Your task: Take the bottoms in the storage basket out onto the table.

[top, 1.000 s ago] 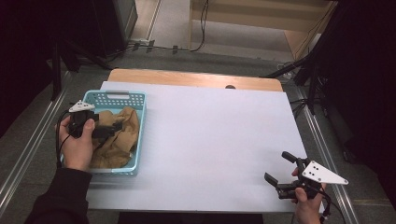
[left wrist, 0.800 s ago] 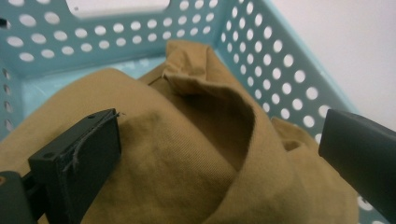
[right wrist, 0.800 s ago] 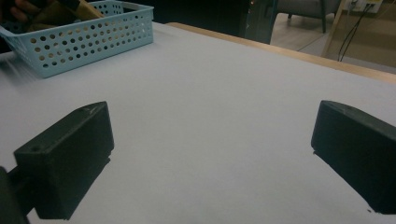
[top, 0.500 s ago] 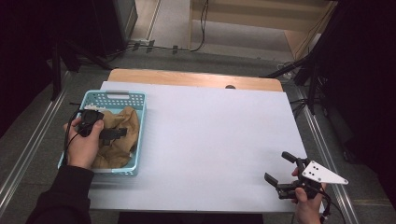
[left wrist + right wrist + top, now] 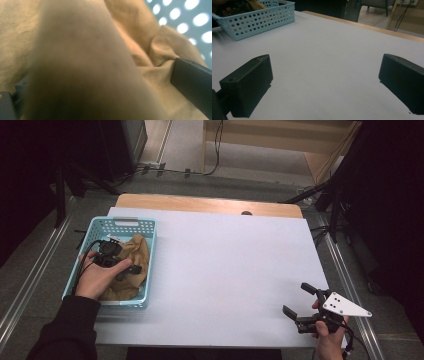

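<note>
A light blue perforated basket (image 5: 121, 224) stands at the table's left side with a crumpled tan cloth (image 5: 136, 248) inside it. My left gripper (image 5: 129, 270) is down in the basket, pushed into the cloth. In the left gripper view its jaws stand wide apart, and a blurred fold of the tan cloth (image 5: 82, 65) bulges between them; the basket wall (image 5: 192, 15) shows at the top right. My right gripper (image 5: 296, 298) rests near the table's front right corner, open and holding nothing (image 5: 324, 75). From there the basket (image 5: 254, 21) lies far off to the left.
The white table top (image 5: 225, 265) stretches bare between basket and right gripper. A wooden strip (image 5: 200, 204) runs along its far edge. Metal rails (image 5: 30, 280) flank the table, and cables lie on the floor behind it.
The left hand has turned and tipped its gripper from upright at the basket's left side down into the cloth. The right gripper has stayed still.
</note>
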`<state>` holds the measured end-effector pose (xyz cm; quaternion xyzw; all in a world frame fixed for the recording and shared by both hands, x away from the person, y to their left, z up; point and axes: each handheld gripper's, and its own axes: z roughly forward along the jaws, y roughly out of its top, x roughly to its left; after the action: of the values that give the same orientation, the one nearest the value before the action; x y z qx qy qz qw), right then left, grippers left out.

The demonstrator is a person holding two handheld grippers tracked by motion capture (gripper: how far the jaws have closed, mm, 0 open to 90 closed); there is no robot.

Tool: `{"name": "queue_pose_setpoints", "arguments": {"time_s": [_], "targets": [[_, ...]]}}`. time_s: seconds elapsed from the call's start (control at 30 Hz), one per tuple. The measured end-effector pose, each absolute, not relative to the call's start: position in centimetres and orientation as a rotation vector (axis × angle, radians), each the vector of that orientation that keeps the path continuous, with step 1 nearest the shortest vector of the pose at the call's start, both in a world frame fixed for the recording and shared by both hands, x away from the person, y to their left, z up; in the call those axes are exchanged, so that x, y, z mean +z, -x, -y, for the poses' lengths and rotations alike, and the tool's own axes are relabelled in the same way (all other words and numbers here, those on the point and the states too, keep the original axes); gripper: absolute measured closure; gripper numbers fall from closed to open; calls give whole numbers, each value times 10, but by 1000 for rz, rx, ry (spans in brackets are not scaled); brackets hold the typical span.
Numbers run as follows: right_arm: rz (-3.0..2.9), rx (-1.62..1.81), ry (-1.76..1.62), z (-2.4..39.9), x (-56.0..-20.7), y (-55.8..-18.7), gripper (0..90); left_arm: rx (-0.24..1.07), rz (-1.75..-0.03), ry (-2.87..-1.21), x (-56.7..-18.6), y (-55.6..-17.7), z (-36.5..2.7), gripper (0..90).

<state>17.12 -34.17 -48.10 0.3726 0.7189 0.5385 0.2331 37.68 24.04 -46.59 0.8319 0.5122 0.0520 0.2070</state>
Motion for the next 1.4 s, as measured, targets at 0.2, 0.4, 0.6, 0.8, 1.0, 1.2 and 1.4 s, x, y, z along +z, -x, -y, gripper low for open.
{"name": "queue_pose_setpoints", "arguments": {"time_s": [0.2,0.4,0.6,0.8,1.0,1.2,1.4], "targets": [[-1981,1475,-1019,341,-482,-172,0,236,-1460,-2429,-473,-377,-230,47],[-1984,1471,-1015,341,-482,-172,0,347,-1511,-2388,-465,-380,-237,566],[-1987,1464,-1020,340,-483,-173,0,344,-1598,-2211,-453,-394,-254,793],[-1984,1463,-1020,341,-484,-174,0,334,-1626,-1977,-449,-398,-258,626],[-1984,1461,-1019,342,-484,-173,0,283,-1581,-2052,-438,-390,-254,67],[-1993,1457,-1019,340,-483,-173,0,189,-1506,-2138,-438,-384,-254,0],[-1997,1455,-1018,339,-484,-174,0,156,-1547,-2339,-466,-387,-245,0]]}}
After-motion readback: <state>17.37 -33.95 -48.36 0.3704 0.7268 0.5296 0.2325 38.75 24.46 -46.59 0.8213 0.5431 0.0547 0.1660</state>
